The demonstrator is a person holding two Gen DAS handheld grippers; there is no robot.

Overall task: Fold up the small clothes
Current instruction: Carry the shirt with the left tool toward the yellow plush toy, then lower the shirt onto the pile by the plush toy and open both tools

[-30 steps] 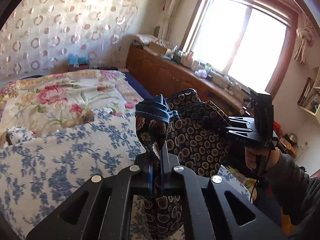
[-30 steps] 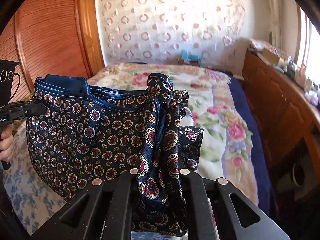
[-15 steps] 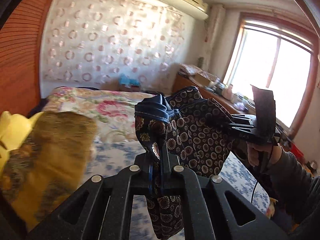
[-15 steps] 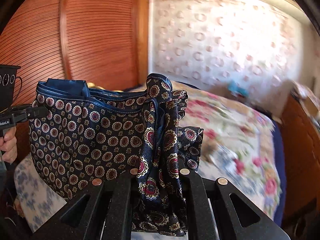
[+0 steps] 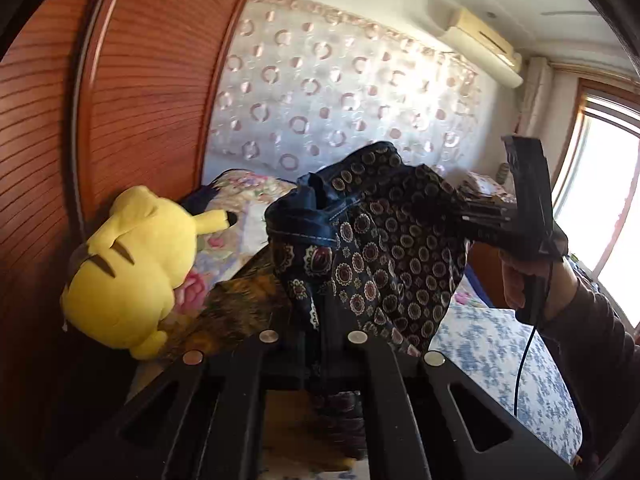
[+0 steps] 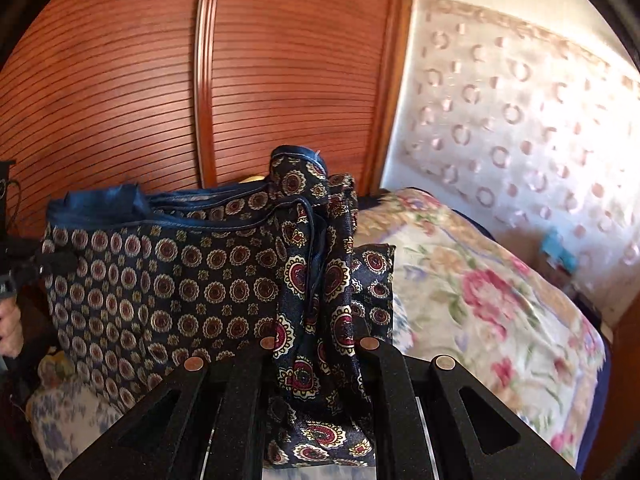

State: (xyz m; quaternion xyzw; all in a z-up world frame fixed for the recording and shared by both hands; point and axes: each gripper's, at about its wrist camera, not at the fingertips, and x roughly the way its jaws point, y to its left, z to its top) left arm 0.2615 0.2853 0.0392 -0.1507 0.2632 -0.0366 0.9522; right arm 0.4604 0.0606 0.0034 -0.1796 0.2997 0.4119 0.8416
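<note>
Left gripper (image 5: 320, 320): jaws clamped on one bunched edge of the patterned garment (image 6: 168, 272). Garment hangs stretched in the air between both grippers, above the bed (image 6: 500, 308). Right gripper (image 6: 318, 336): jaws pinched tight on the opposite bunched edge. Containers: none seen.

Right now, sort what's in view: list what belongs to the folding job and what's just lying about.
Job:
- patterned navy garment
- left gripper, shut on it
- right gripper, shut on it

Lying about:
- yellow plush toy
- floral bedspread
- air conditioner
- wooden wardrobe door
</note>
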